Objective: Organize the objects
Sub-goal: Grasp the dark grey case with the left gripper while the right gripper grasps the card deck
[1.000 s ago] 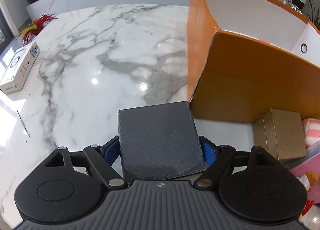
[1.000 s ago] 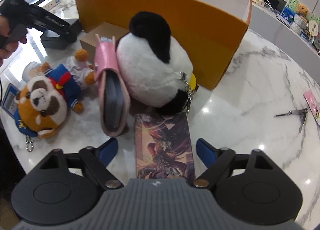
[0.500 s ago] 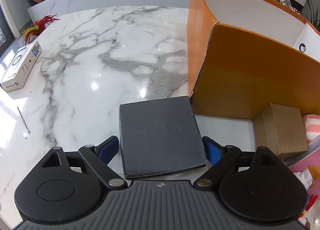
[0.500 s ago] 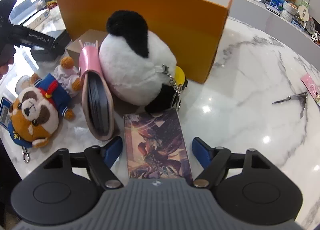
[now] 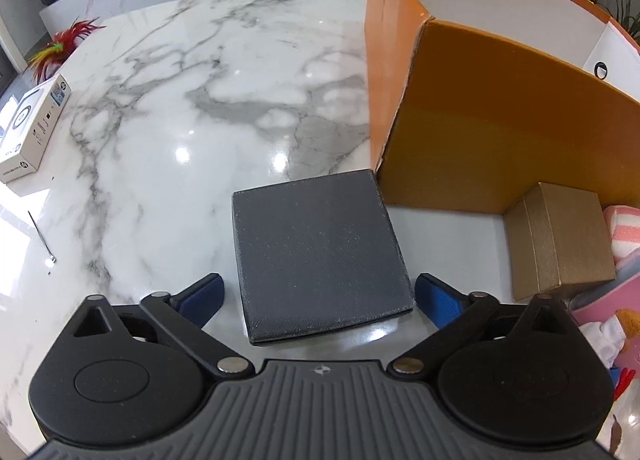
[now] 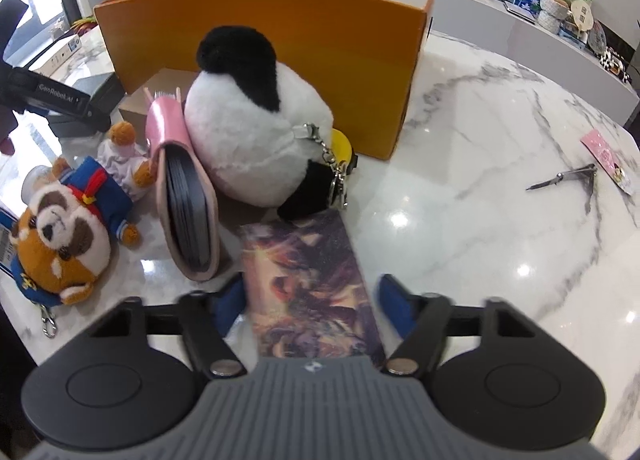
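Observation:
In the left wrist view a dark grey square box [image 5: 320, 256] lies flat on the marble table beside the corner of a big open orange box [image 5: 500, 131]. My left gripper [image 5: 318, 298] is open, its blue pads either side of the grey box and clear of it. In the right wrist view a flat box with fantasy artwork [image 6: 310, 284] lies on the table between the blue pads of my right gripper [image 6: 310, 300], which is open; the left pad is close to the box edge. The orange box [image 6: 264, 31] stands behind.
A panda plush [image 6: 256, 131], a pink case with dark cards [image 6: 184, 187], a red-panda plush [image 6: 56, 236] and a small bear doll [image 6: 124, 155] crowd the front of the orange box. A gold box [image 5: 560, 240] sits by its wall. A white carton [image 5: 32, 127] and nail clippers [image 6: 568, 179] lie off to the sides.
My left gripper opened and let the grey box down onto the table. My right gripper moved forward along the artwork box and its pads came closer together.

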Motion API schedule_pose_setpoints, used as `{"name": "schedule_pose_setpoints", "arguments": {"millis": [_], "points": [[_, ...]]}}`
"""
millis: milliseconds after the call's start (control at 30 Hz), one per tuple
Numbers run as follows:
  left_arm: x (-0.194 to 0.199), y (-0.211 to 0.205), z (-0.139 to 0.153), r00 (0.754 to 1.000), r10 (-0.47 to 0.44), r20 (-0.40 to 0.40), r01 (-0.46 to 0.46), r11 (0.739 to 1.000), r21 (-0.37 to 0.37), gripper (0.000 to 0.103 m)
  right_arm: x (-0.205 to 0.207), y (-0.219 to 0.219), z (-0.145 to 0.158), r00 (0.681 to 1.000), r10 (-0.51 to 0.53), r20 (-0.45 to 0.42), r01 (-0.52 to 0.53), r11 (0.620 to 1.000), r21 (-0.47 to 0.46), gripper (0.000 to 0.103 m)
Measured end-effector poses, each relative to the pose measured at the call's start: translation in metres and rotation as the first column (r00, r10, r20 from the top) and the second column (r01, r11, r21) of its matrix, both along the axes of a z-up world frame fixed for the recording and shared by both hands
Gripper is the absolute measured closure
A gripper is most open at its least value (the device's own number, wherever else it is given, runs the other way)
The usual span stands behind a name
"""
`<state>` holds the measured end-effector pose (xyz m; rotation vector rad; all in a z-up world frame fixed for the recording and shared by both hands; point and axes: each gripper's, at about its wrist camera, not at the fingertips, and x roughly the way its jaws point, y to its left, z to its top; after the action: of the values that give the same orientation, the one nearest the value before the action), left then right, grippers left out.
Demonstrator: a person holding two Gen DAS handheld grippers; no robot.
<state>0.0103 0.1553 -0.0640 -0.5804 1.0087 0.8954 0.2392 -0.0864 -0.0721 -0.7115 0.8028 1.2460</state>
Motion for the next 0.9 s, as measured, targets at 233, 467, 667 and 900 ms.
{"name": "schedule_pose_setpoints", "arguments": {"millis": [233, 467, 667, 900], "points": [[-0.003, -0.003, 0.007, 1.0, -0.005, 0.019, 0.005, 1.0, -0.01, 0.009, 0.007, -0.014, 0.005, 0.998, -0.037, -0.052, 0.037, 0.999, -0.002, 0.04], [-0.013, -0.015, 0.037, 0.998, -0.018, 0.062, 0.015, 0.999, 0.051, 0.009, 0.018, -0.032, 0.031, 0.993, -0.109, -0.054, 0.111, 0.993, 0.049, 0.04], [-0.017, -0.037, 0.079, 0.993, -0.051, 0.111, 0.032, 0.986, 0.164, 0.009, 0.025, -0.045, 0.062, 0.989, -0.143, -0.034, 0.146, 0.98, 0.135, 0.04], [-0.004, -0.049, 0.111, 0.981, -0.098, 0.166, 0.055, 0.967, 0.247, 0.009, 0.023, -0.051, 0.105, 0.987, -0.152, -0.044, 0.158, 0.948, 0.278, 0.04]]}}
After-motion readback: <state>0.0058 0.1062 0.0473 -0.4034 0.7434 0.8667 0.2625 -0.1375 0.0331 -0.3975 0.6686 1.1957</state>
